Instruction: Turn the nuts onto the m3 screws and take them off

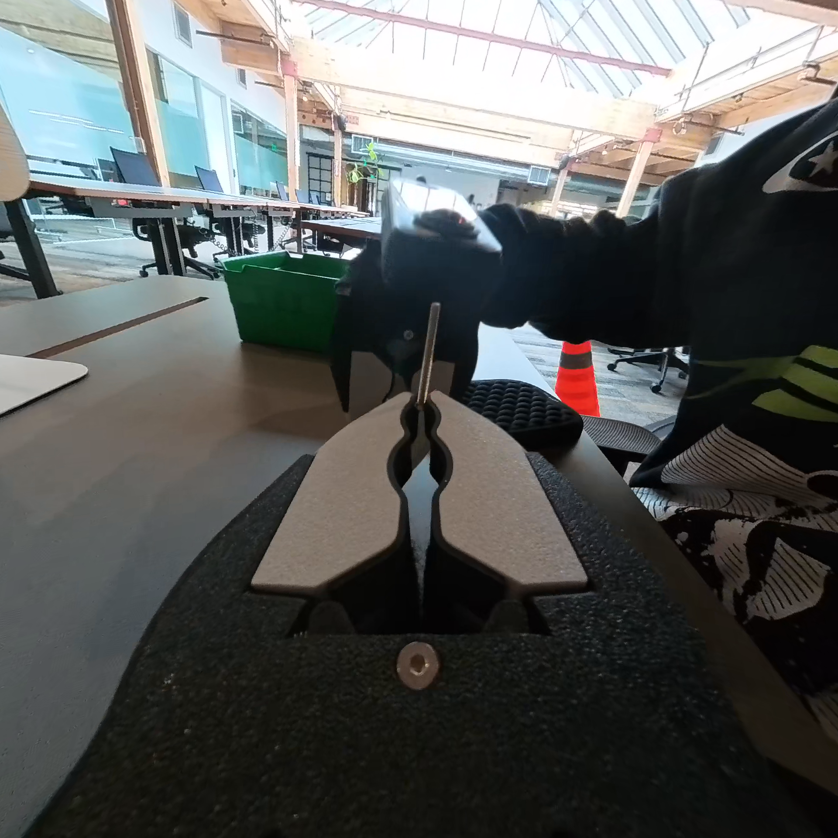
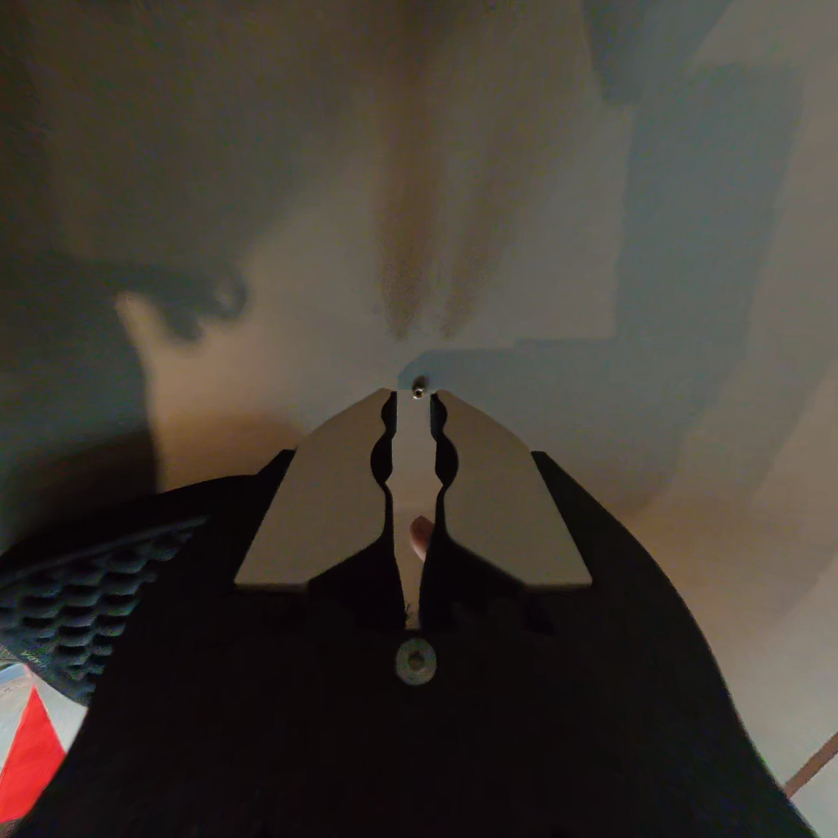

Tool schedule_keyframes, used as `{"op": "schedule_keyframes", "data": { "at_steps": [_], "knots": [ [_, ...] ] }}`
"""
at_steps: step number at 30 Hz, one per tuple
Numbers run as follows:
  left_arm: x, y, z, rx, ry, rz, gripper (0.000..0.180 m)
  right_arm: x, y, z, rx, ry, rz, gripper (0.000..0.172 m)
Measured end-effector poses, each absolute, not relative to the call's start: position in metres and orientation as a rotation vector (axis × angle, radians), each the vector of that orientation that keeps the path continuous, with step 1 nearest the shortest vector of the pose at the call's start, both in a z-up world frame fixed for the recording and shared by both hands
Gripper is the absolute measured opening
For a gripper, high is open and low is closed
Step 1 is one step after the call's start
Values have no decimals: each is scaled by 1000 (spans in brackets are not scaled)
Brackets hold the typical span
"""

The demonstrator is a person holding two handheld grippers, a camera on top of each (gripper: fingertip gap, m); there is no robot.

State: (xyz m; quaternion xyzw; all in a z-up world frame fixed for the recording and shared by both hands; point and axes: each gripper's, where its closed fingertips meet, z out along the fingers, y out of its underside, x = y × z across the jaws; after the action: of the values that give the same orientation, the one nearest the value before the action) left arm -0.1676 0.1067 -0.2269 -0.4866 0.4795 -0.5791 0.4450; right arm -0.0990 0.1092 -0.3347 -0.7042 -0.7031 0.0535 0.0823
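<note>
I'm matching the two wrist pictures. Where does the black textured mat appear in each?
Left wrist view: black textured mat, right of centre, at the table edge beyond the tongs.
Right wrist view: lower left edge.
Shared landmark: the orange cone beyond the mat.

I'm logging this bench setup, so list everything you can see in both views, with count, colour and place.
Thin metal screw: one, silver, upright, pinched at the left tool's tips.
Small metal nut: one, silver, on the table between the right tool's tips, not gripped.
Dark wooden table: one, brown, under everything.
Green plastic bin: one, far side of the table.
Black dimpled pad: one, at the table's right edge.
Orange traffic cone: one, on the floor beyond.
Flat white slab: one, at the left edge of the table.
Left tool: grey fingers, shut on the screw.
Right tool: grey fingers, open, pointing down at the table.
Sleeve: black, person's arm holding the right tool.
</note>
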Motion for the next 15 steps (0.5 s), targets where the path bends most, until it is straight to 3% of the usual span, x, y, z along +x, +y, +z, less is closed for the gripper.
{"op": "schedule_keyframes", "data": {
  "at_steps": [15],
  "knots": [
    [-167,106,-228,-1203,1198,-1444,2,-100,113,-345,-2110,-2146,156,7]
  ]
}}
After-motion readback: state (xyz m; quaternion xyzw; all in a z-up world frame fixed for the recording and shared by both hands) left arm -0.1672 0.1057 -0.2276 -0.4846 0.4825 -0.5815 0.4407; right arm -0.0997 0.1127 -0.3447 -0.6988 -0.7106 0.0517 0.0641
